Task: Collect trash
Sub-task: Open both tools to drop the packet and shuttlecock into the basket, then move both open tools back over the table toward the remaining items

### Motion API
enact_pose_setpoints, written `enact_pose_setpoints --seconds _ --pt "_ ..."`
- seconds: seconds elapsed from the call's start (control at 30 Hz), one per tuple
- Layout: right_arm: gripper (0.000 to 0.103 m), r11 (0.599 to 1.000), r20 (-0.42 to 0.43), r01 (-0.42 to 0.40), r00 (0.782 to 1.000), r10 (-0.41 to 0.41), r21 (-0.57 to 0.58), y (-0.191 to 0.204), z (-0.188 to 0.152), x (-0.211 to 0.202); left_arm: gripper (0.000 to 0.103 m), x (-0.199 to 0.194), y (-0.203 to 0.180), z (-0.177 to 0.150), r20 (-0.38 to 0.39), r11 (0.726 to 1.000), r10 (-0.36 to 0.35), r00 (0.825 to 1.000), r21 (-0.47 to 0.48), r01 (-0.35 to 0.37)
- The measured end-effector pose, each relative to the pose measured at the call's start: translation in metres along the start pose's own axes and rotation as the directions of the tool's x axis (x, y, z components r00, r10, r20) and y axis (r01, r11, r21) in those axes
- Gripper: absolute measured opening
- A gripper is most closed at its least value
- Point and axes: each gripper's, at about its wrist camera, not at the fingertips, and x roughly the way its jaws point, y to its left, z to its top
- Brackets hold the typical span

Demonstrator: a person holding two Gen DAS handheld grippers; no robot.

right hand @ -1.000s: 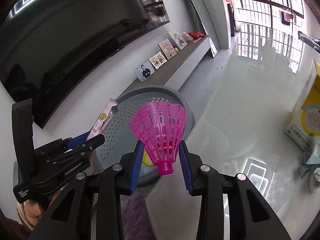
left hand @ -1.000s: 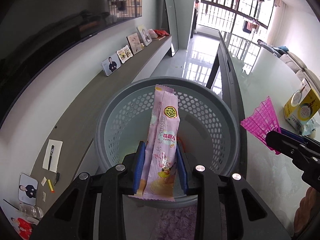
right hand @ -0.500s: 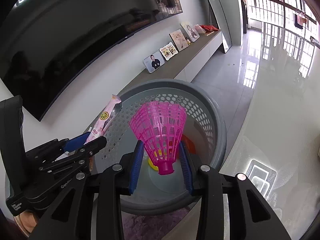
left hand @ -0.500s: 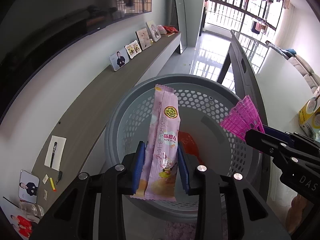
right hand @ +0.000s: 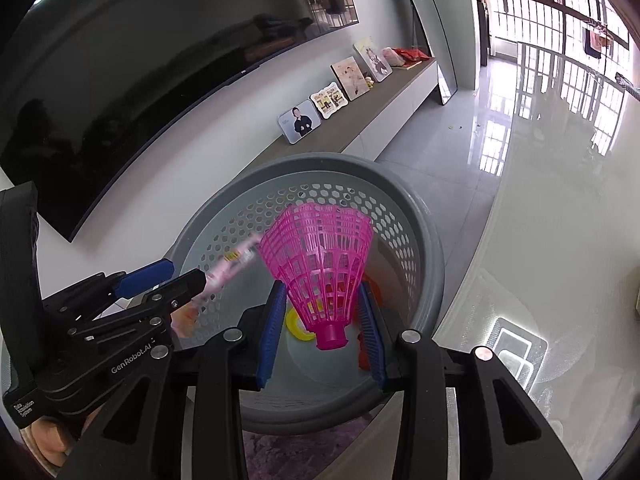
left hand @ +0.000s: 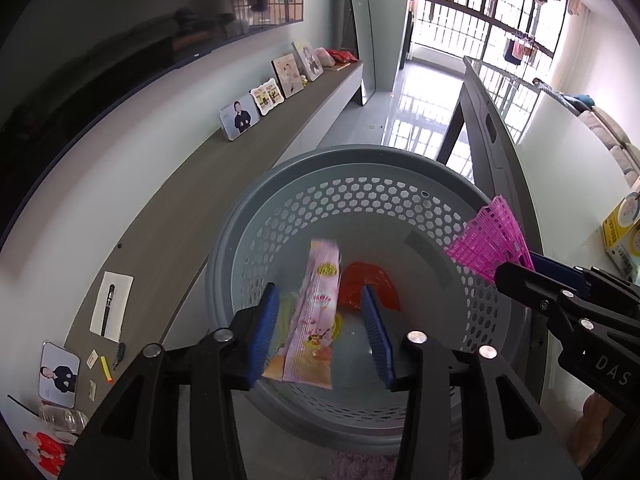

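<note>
The left gripper (left hand: 320, 332) is hanging over the grey perforated basket (left hand: 360, 184), and its jaws are opening: the blue pads are standing clear on both sides of the pink snack wrapper (left hand: 314, 320), which is blurred and sitting between them without being pressed, its upper end pointing into the basket. Beneath it, on the basket floor, a red piece of trash (left hand: 368, 288) is lying, with a bit of yellow beside it. The right gripper (right hand: 322, 332) is also reaching over the basket, its jaws clenched on the narrow base of the pink plastic shuttlecock (right hand: 320, 264), whose wide skirt is pointing away from the camera, over the basket's hollow. In the right wrist view a yellow ring (right hand: 298, 322) is showing on the basket floor just behind the shuttlecock's base, and the left gripper is appearing at the lower left with the wrapper blurred at its tips. A long wooden shelf (left hand: 192, 208) carrying photo frames (left hand: 240, 118) is running along the wall behind the basket.
</note>
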Motion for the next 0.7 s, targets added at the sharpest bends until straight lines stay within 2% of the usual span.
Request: enact_pose_setpoints --seconds 0.07,0.13,0.7 --pt "0.042 1.0 0.007 0.001 1.0 -0.001 -0.001 -0.0019 -0.001 -0.0003 0.058 -0.0018 0.0013 -0.0006 0.009 1.0 0.007 1.0 -0.001 -0.007" --pt "0.045 1.0 0.013 -0.002 1.0 0.002 0.003 -0.0033 -0.0009 -0.0024 0.059 -0.0026 0.0015 -0.0006 0.01 1.0 0.009 1.0 -0.001 -0.009" --pt "0.045 1.0 0.023 0.0 1.0 0.0 0.004 -0.0041 -0.0004 -0.0078 0.06 -0.0074 0.0024 -0.0032 0.01 1.0 0.024 1.0 -0.006 -0.024"
